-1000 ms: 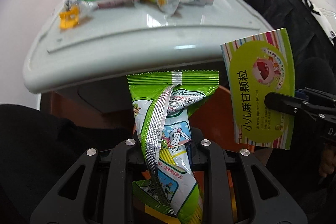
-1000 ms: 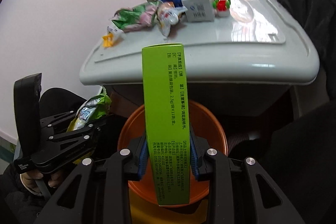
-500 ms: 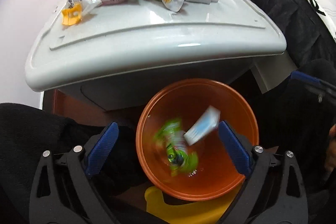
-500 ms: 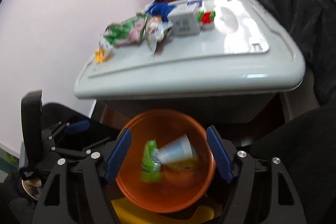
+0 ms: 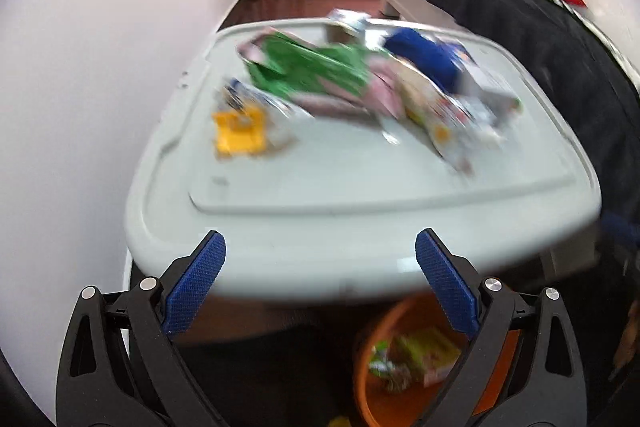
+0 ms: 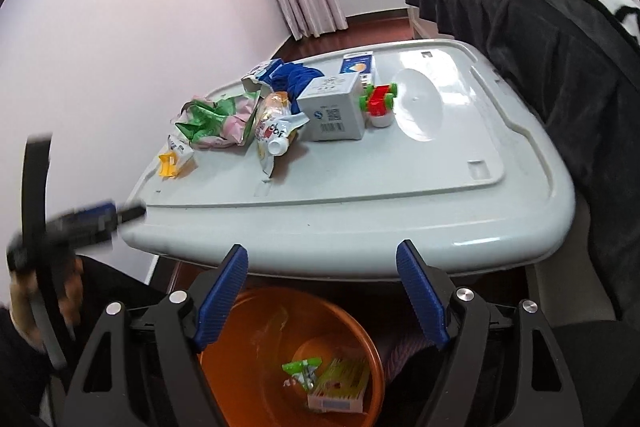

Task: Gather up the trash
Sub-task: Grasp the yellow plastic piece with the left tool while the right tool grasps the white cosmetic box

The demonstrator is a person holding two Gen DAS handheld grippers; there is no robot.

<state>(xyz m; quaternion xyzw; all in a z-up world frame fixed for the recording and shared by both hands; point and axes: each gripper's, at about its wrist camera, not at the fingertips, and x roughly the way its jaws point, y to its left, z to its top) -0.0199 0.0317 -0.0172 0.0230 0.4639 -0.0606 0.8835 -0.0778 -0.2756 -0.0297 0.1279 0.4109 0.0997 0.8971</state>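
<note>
Pale grey table point(image 5: 360, 195) fills blurred left wrist view, litter heaped at far side: green wrapper point(image 5: 308, 69), yellow packet point(image 5: 240, 133). Left gripper point(image 5: 320, 259) jaws spread wide, empty. Orange bin point(image 5: 364, 387) below table edge.

Right wrist view, sharp: right gripper point(image 6: 322, 267) jaws wide apart, empty. Orange bin point(image 6: 360, 339) beneath holds green wrapper point(image 6: 302, 367) and box point(image 6: 340, 387). White carton point(image 6: 332, 107), spouted pouch point(image 6: 274, 131) on table point(image 6: 400, 187).
</note>
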